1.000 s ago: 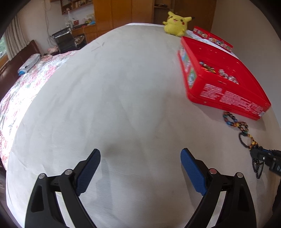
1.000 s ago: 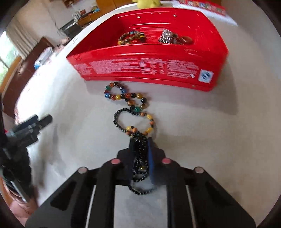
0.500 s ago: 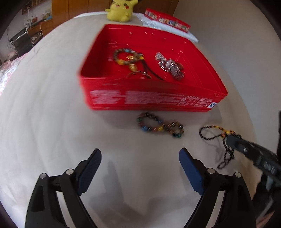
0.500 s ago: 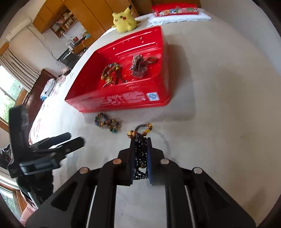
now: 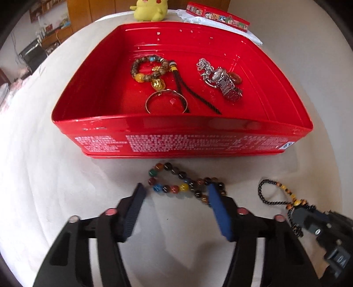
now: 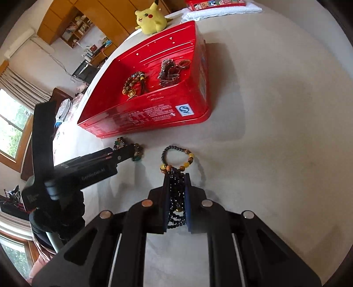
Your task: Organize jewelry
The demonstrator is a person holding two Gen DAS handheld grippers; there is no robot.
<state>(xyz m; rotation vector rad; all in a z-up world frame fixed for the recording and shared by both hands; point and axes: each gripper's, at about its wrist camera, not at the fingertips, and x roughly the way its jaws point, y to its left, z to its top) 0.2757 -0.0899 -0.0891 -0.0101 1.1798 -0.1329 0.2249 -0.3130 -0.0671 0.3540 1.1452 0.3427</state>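
A red tin tray [image 5: 176,134] on the white bed holds a beaded bracelet with a gold charm [image 5: 152,72], a gold bangle [image 5: 165,102] and a silver watch [image 5: 225,81]. A multicoloured bead bracelet [image 5: 183,185] lies on the sheet just in front of the tray. My left gripper [image 5: 176,194] is open with its fingers on either side of that bracelet. My right gripper [image 6: 176,178] is shut on a black bead necklace [image 6: 176,194] with amber beads; its loop [image 6: 176,154] rests on the sheet. It also shows in the left wrist view [image 5: 280,194].
A yellow Pikachu plush [image 5: 150,10] and a red tin lid [image 5: 217,15] on folded white cloth sit behind the tray. The tray also shows in the right wrist view [image 6: 150,114]. The left gripper's body [image 6: 88,170] is left of my right gripper.
My left gripper swung right from bare sheet and closed in on the multicoloured bracelet, its fingers now astride it. My right gripper drew the black necklace away to the right, still gripped.
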